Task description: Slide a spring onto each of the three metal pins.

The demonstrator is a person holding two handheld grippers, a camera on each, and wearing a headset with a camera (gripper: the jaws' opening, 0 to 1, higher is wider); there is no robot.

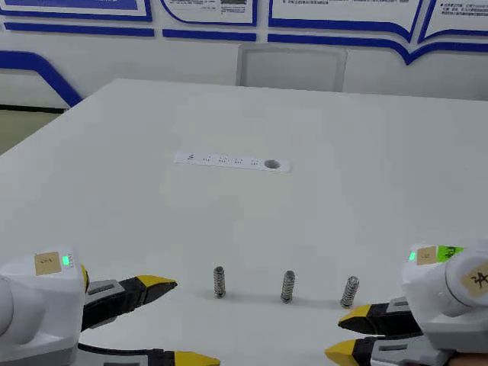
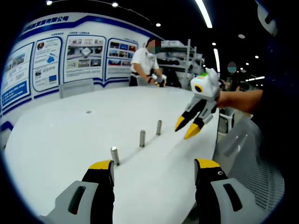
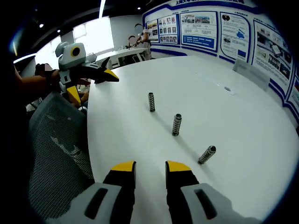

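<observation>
Three short metal pins stand in a row on the white table (image 1: 320,198), each with a coil spring on it: left spring (image 1: 219,282), middle spring (image 1: 287,287), right spring (image 1: 350,291), which leans a little. My left gripper (image 1: 181,320) is open wide just left of the row, nothing between its yellow fingertips (image 2: 100,165). My right gripper (image 1: 347,332) sits just in front of the right spring, open by a narrow gap and empty. The same springs (image 3: 176,124) run ahead of the right gripper (image 3: 150,167). From the left gripper (image 2: 154,164) the row (image 2: 142,138) leads towards the right gripper (image 2: 189,126).
A flush white socket strip (image 1: 232,161) lies in the table's middle. A grey chair (image 1: 290,67) stands at the far edge. A mesh chair (image 3: 56,140) is close to the near table edge. A person (image 2: 145,65) stands in the background.
</observation>
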